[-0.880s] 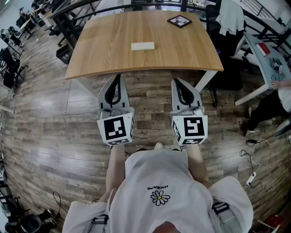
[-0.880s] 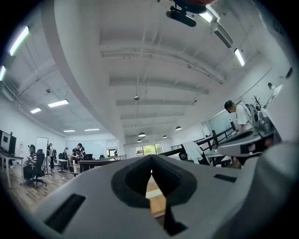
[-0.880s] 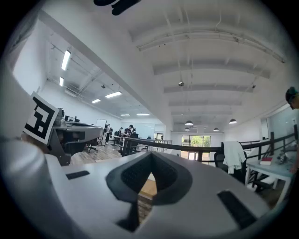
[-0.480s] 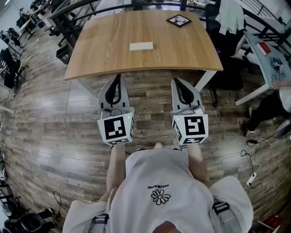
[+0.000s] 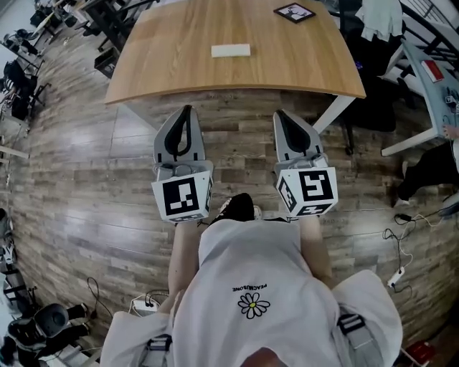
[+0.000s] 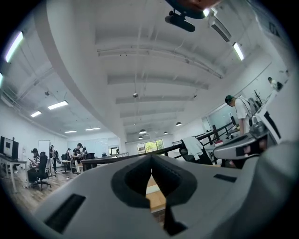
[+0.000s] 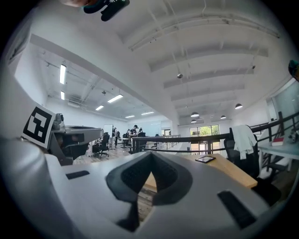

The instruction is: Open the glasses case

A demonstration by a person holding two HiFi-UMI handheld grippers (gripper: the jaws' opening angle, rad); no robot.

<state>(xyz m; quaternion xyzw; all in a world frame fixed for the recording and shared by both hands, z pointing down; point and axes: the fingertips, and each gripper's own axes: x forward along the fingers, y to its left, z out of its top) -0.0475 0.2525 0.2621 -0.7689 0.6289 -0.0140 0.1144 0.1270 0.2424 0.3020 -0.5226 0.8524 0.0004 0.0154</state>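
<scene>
- The left gripper [image 5: 188,110] has its jaws pressed together with nothing between them; in the left gripper view the dark pads [image 6: 140,179] meet at the tip, and only a slit of table shows below them
- The right gripper [image 5: 278,115] is closed in the same way and holds nothing; in the right gripper view its pads [image 7: 164,179] meet at the tip
- Both grippers hang side by side, apart from each other, over the wooden floor [image 5: 79,179], with their tips pointing to 12 o'clock at the near edge of the table [image 5: 172,72]; neither touches it
- Each carries its marker cube at its 6 o'clock end: the left cube [image 5: 181,197] and the right cube [image 5: 308,192]
- The glasses case [image 5: 230,50], a pale flat oblong, lies on the table at 12 o'clock from the gap between the two grippers, well apart from both, and looks shut
- A black-framed tile [image 5: 294,11] sits on the table at about 1 o'clock from the case, near the far right corner
- At 6 o'clock from the cubes is the person's white shirt [image 5: 251,304], and a black shoe [image 5: 240,206] shows between the cubes
- At about 2 o'clock from the right gripper, past the table's right side, a white garment [image 5: 380,14] hangs over a chair
</scene>
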